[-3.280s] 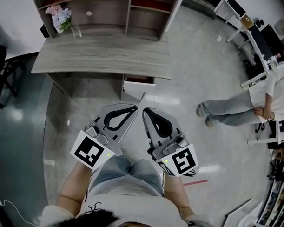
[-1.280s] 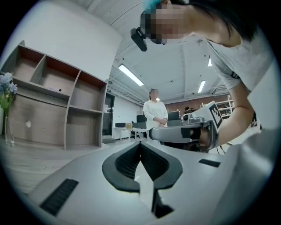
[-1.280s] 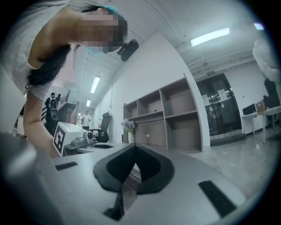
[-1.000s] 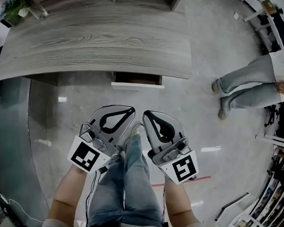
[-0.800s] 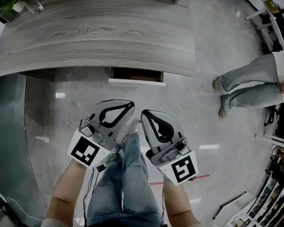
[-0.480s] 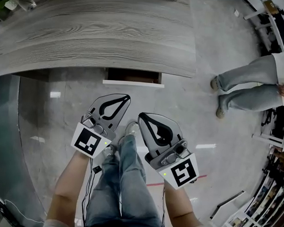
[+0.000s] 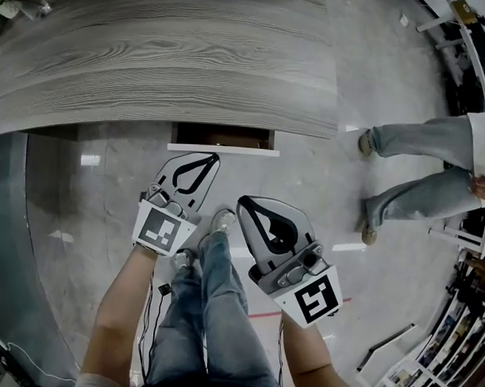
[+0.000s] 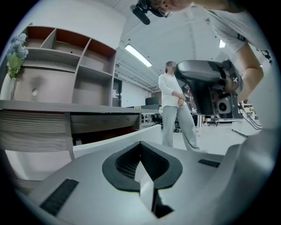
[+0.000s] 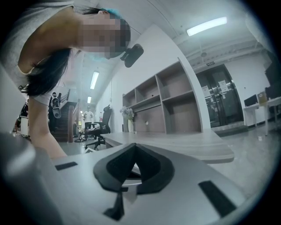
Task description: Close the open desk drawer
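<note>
The open drawer (image 7: pixel 222 149) sticks out from under the grey wood desk (image 7: pixel 168 59), showing a white front and a dark brown inside (image 7: pixel 222 136). My left gripper (image 7: pixel 210 157) is shut and empty, its tip right at the drawer's white front; I cannot tell if they touch. In the left gripper view the white front (image 8: pixel 109 141) runs just past the shut jaws. My right gripper (image 7: pixel 244 203) is shut and empty, held further back over the floor to the right of the left one. The right gripper view shows the desk (image 9: pixel 184 149) ahead.
A person in grey trousers (image 7: pixel 418 167) walks on the floor right of the desk, also in the left gripper view as a standing person (image 8: pixel 173 110). My own legs (image 7: pixel 211 307) are below the grippers. A shelf unit (image 9: pixel 167 105) stands on the desk. White desks (image 7: pixel 463 30) lie far right.
My left gripper has moved forward, up to the drawer's white front. The right gripper stayed back, drifting slightly right. The person at the right has taken a step.
</note>
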A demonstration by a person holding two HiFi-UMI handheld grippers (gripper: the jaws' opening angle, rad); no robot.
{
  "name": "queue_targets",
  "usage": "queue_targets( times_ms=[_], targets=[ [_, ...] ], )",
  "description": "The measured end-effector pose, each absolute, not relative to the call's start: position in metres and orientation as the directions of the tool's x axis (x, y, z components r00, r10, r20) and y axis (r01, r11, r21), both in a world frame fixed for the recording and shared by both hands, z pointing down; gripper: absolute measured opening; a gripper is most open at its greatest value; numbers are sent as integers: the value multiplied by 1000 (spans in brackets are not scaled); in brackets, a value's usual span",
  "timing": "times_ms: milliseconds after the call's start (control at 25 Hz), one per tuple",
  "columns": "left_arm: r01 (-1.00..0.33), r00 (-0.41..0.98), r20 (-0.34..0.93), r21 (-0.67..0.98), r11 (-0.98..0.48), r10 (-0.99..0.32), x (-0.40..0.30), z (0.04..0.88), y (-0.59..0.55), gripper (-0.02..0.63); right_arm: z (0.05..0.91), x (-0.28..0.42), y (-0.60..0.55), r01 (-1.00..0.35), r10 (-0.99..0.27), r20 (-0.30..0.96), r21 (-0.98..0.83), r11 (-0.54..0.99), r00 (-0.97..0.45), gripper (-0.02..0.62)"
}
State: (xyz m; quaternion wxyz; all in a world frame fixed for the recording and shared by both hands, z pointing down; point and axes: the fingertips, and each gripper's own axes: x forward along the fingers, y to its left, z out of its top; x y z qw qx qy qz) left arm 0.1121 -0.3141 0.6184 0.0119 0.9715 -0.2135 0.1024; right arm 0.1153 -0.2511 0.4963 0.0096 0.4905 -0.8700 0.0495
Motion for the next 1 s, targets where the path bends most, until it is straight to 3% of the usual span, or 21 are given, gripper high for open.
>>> queue_targets(
  times_ms=[1000],
  targets=[
    [-404, 891, 201, -57, -913, -407, 146, 626, -350, 8, 518, 139, -261, -873, -868, 99, -101, 477, -486, 8]
  ],
)
